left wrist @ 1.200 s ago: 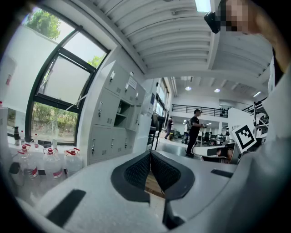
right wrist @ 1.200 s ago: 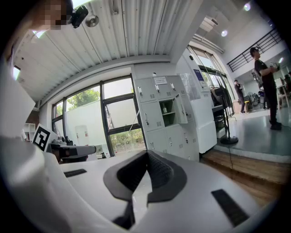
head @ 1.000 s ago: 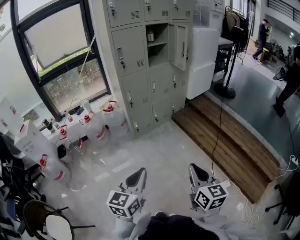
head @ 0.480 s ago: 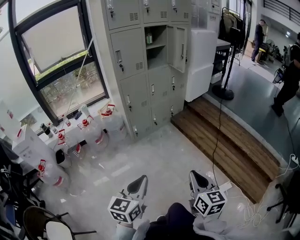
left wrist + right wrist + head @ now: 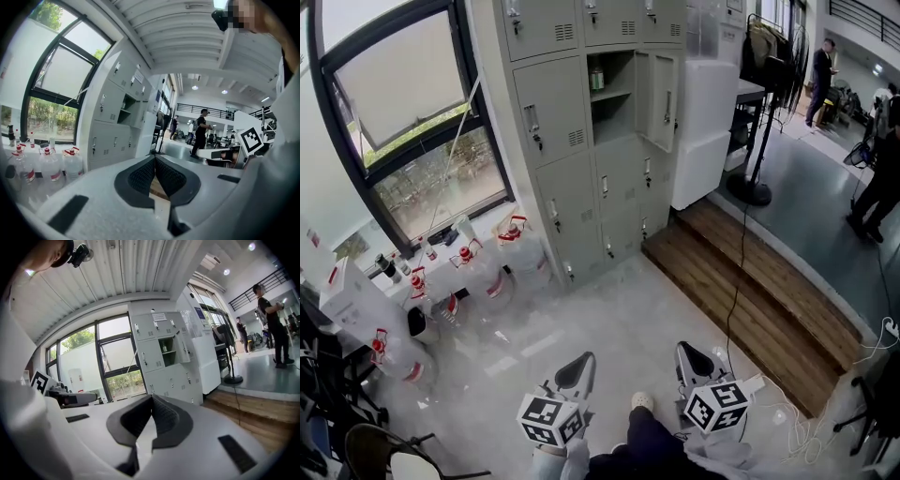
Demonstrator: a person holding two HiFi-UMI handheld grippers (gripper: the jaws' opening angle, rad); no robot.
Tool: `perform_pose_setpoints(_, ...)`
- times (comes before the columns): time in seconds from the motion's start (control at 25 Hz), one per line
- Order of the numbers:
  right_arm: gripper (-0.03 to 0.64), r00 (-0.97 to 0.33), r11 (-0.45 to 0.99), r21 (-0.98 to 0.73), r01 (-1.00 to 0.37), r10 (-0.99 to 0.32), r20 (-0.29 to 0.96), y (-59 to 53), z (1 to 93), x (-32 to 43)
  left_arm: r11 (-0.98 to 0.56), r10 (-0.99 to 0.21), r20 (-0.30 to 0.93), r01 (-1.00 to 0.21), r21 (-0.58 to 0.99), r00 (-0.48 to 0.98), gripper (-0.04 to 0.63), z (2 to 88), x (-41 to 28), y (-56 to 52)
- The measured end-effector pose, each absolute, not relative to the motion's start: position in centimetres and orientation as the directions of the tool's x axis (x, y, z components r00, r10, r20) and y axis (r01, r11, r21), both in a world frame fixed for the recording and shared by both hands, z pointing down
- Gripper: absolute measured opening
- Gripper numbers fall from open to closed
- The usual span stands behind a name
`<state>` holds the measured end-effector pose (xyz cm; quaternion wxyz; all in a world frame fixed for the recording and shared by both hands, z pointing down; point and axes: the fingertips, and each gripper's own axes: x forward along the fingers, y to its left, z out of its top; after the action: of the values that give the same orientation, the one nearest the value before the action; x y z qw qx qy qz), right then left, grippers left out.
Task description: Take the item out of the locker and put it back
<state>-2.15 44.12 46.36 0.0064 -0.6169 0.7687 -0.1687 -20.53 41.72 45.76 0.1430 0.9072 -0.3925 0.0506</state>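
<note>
A grey bank of lockers (image 5: 581, 141) stands far ahead by the window. One upper locker (image 5: 614, 89) is open, its door (image 5: 661, 94) swung right. A small jar-like item (image 5: 597, 78) sits on the shelf inside; in the right gripper view it is a small speck (image 5: 164, 348). My left gripper (image 5: 577, 364) and right gripper (image 5: 692, 356) hang low over the floor, side by side and well short of the lockers. Both are shut with nothing between the pads, as seen at the left gripper (image 5: 154, 157) and the right gripper (image 5: 151, 397).
Several water jugs with red caps (image 5: 511, 234) stand on the floor under the window (image 5: 412, 112). A wooden step (image 5: 750, 281) runs along the right, with a cable (image 5: 733, 281) across it. A white cabinet (image 5: 708, 122), a stand (image 5: 750, 183) and people (image 5: 872, 178) are at right.
The view has moved toward the lockers, which now look larger. Both grippers stay low and shut. A shoe now shows at the bottom edge between them.
</note>
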Motion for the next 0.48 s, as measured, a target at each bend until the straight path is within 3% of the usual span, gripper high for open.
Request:
perform_pose_setpoints(0.28,-0.002,-0.247,0.2,-0.248,-0.948,-0.953,0.174,35.8,45.0,1.1,-0.647,-0.712,0.192,-0.737,0.194,0.676,0.009,44.5,-17.7,33.6)
perform_pose_setpoints(0.4,0.1,-0.267,0.224,-0.243,-0.944,-0.95,0.16,32.3,44.3,2.3,-0.64,-0.725,0.173,-0.745,0.19,0.667,0.009,43.7,-16.5,30.4)
perform_pose_setpoints(0.48,0.134,-0.275,0.234,-0.241,-0.942,-0.95,0.149,30.3,44.0,3.2,-0.636,-0.73,0.171,-0.749,0.188,0.662,0.009,43.6,-15.6,28.6)
